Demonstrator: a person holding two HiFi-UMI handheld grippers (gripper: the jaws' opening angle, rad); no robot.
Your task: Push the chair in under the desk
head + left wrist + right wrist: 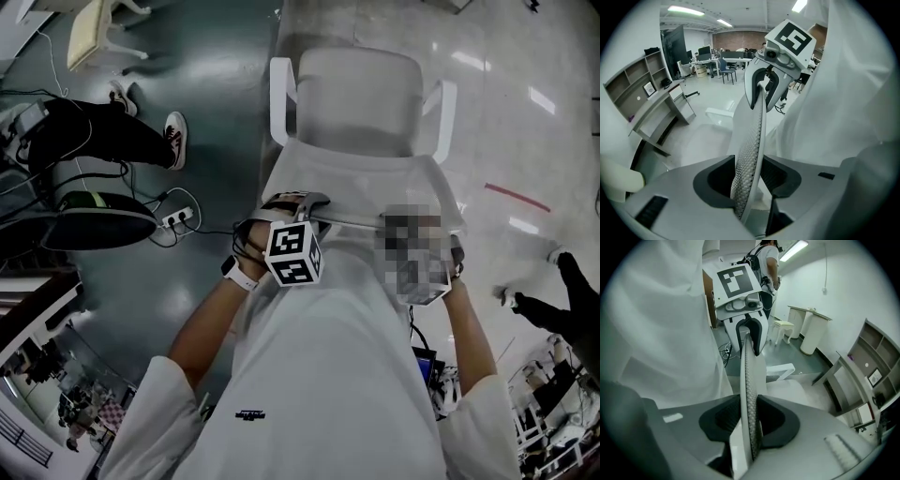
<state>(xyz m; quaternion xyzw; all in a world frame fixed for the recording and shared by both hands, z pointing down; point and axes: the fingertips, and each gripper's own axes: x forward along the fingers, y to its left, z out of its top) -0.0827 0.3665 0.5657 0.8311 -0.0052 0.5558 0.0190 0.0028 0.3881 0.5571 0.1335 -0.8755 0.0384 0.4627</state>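
A white office chair (356,89) with two armrests stands in front of me in the head view, seat facing away. Its mesh backrest (366,183) runs across between my hands. My left gripper (305,204) is shut on the backrest's top edge near its left end; in the left gripper view the mesh (752,140) sits pressed between both pads (749,180). My right gripper (454,251), partly under a blur patch, holds the right end; its pads (750,423) clamp the mesh (749,380). A grey desk (661,112) with shelves stands beyond the seat, also in the right gripper view (848,376).
A seated person's legs and shoes (173,139) are at the left, with a power strip and cables (173,220) and a dark round base (94,225) on the floor. A cream chair (94,33) stands far left. Another person's foot (562,258) shows at the right.
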